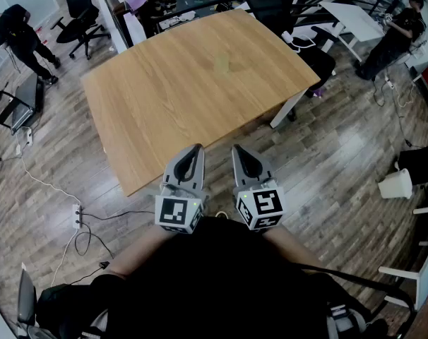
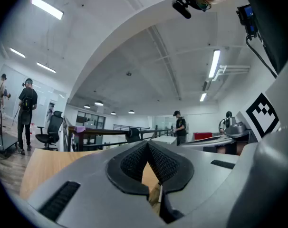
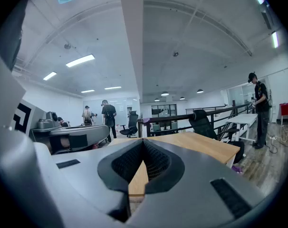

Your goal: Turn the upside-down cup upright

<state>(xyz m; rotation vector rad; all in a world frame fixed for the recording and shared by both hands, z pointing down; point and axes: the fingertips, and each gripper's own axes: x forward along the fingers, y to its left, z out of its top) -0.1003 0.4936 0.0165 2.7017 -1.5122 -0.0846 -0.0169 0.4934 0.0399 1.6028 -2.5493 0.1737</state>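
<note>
No cup shows in any view. The wooden table (image 1: 193,83) has a bare top with only a faint mark near its middle. My left gripper (image 1: 195,150) and right gripper (image 1: 239,150) are held side by side just off the table's near edge, close to my body. Both are shut with nothing between the jaws. In the left gripper view the left gripper (image 2: 147,144) points level over the table (image 2: 44,167). The right gripper (image 3: 143,141) meets tip to tip above the table (image 3: 201,144) in its own view.
A power strip (image 1: 76,216) and cables lie on the floor at the left. A white bin (image 1: 396,183) stands at the right. Office chairs (image 1: 80,9), a white desk (image 1: 352,16) and standing people (image 1: 397,34) surround the table's far side.
</note>
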